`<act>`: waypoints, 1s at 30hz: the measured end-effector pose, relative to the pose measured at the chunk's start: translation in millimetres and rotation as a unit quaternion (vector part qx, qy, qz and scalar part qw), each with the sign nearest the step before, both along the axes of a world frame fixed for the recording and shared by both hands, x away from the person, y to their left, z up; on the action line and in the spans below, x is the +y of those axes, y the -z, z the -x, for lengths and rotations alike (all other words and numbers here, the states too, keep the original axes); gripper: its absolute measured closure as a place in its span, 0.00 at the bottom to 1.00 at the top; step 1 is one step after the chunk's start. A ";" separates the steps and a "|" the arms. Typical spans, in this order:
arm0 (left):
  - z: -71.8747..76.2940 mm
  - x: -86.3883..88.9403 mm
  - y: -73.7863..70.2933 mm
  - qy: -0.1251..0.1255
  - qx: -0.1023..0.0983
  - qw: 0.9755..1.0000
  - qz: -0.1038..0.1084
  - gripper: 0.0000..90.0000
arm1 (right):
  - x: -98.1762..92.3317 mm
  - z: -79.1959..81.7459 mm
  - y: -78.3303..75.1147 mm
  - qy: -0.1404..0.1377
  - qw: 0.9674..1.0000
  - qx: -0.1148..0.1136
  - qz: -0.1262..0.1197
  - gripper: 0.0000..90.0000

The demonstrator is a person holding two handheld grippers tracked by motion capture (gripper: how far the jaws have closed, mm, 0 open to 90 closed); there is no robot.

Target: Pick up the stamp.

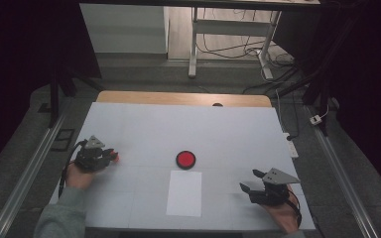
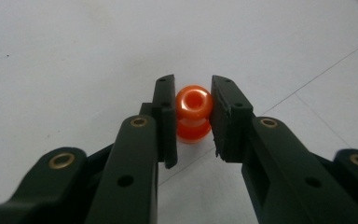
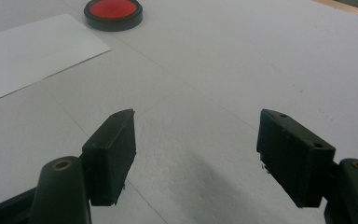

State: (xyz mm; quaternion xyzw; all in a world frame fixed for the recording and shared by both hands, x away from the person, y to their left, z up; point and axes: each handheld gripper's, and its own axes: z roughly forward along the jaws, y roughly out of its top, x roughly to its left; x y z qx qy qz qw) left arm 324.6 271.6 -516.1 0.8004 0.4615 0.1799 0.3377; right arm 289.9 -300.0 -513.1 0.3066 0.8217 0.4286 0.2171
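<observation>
A small glossy orange bead (image 2: 193,113) with a hole in its top stands on the white table (image 1: 144,129), at the table's left. My left gripper (image 2: 193,109) is shut on it, a black pad against each side. In the high view the left gripper (image 1: 110,154) lies low on the table with the orange bead (image 1: 114,157) at its tip. Near the front right corner my right gripper (image 1: 249,180) is open, and between the wide-apart jaws of that same right gripper (image 3: 196,140) there is just bare table.
A red disc with a black rim (image 1: 185,159) sits at the table's middle, also seen as the red disc (image 3: 113,12). A white sheet of paper (image 1: 184,192) lies just in front of it. Beyond the far wooden edge (image 1: 183,98) are desk legs and floor cables.
</observation>
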 end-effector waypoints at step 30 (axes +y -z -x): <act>12.6 -9.3 -27.3 0.037 -0.038 0.997 0.064 0.80 | -0.7 1.0 -3.0 0.003 1.000 -0.008 -0.002 0.32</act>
